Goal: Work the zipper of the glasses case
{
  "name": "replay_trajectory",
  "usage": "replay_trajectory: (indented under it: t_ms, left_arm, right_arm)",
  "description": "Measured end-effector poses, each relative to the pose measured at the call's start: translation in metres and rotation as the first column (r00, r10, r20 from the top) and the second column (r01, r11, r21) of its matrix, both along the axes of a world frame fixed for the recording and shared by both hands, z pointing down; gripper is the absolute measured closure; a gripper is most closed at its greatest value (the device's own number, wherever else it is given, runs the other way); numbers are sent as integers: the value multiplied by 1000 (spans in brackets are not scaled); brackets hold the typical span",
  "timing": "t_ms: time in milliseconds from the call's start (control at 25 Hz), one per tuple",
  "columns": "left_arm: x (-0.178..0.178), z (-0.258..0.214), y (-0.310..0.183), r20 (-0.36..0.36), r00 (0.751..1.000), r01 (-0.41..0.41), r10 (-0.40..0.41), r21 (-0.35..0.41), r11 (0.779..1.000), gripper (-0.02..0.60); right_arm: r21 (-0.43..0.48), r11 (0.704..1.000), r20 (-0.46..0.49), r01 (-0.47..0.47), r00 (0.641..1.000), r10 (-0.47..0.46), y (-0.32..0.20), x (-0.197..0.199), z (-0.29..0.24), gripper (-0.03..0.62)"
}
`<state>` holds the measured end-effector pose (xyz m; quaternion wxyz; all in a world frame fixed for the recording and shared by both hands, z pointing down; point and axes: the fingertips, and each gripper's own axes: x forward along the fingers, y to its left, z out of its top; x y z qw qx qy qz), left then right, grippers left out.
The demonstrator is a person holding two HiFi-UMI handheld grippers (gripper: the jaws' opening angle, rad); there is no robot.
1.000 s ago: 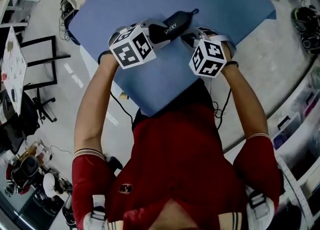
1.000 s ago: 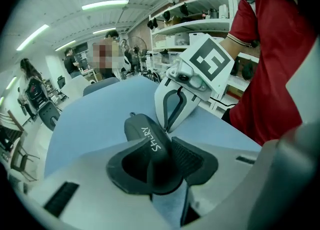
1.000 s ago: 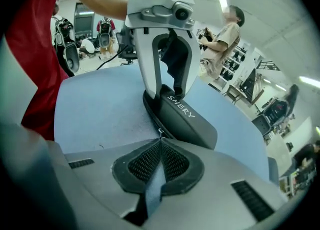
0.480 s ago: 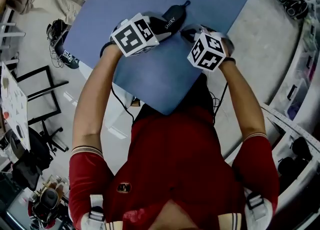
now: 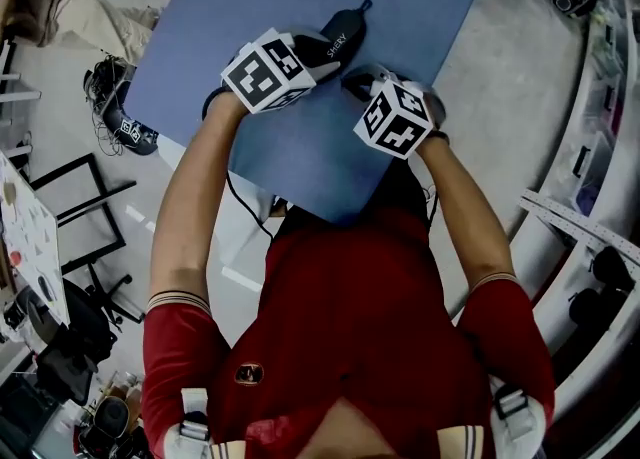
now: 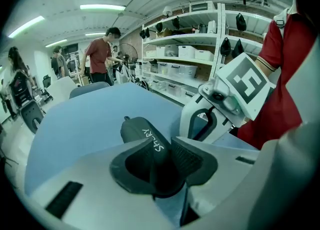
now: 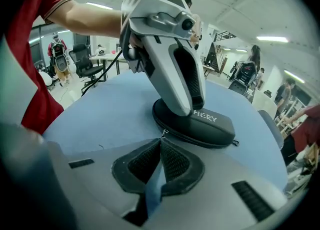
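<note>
Left tongs (image 6: 162,148) are grasping the near end of the glasses case (image 6: 142,131). Their dark ribbed pads (image 6: 189,156) are pressing on both sides of it, and the jaws have just been closing a little further on it. The case is lying flat on the blue counter (image 5: 300,152), a dark oval shell with white lettering on its lid. Its free end is pointing away from the person, and a small loop (image 5: 366,5) is sticking out there.

Right tongs (image 7: 161,140) are clenched tight, pad against pad. They are pinching the small metal zipper pull (image 7: 164,133) at their very tips, just beside the long side of the case that is facing them. The zipper seam (image 7: 192,141) is running along that side near the base of the shell. In the right gripper view the left tongs are standing over the case, angling down onto it. In the head view the two marker cubes are sitting near each other, and both tools are pointing down at the case from the person's side. The person is wearing a red shirt (image 5: 350,327) and reaching over the near edge of the counter with both forearms.
</note>
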<state>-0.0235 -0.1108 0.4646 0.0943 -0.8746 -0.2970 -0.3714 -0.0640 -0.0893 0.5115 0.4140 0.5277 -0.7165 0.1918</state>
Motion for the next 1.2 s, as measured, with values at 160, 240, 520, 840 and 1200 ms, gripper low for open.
replay_trajectory:
  t_ms: [160, 240, 520, 840, 1200]
  left_arm:
    - [-7, -2, -4, -17, 1000, 2, -2, 7, 1000, 466]
    - [-8, -3, -2, -29, 1000, 1, -1, 18, 1000, 466]
    - [-6, -7, 13, -38, 999, -14, 14, 16, 1000, 465]
    - [1, -17, 43, -35, 995, -93, 96, 87, 992, 460]
    - [25, -17, 61, -24, 965, -239, 260, 319, 917, 451]
  right_arm:
    - [9, 1000, 17, -25, 1000, 25, -10, -22, -1, 594]
    - [9, 999, 12, -35, 999, 35, -10, -24, -1, 594]
    - [-21, 1000, -13, -13, 1000, 12, 11, -13, -5, 594]
    - [-47, 997, -48, 63, 997, -65, 55, 28, -10, 594]
    - [-51, 994, -89, 95, 991, -99, 85, 85, -11, 594]
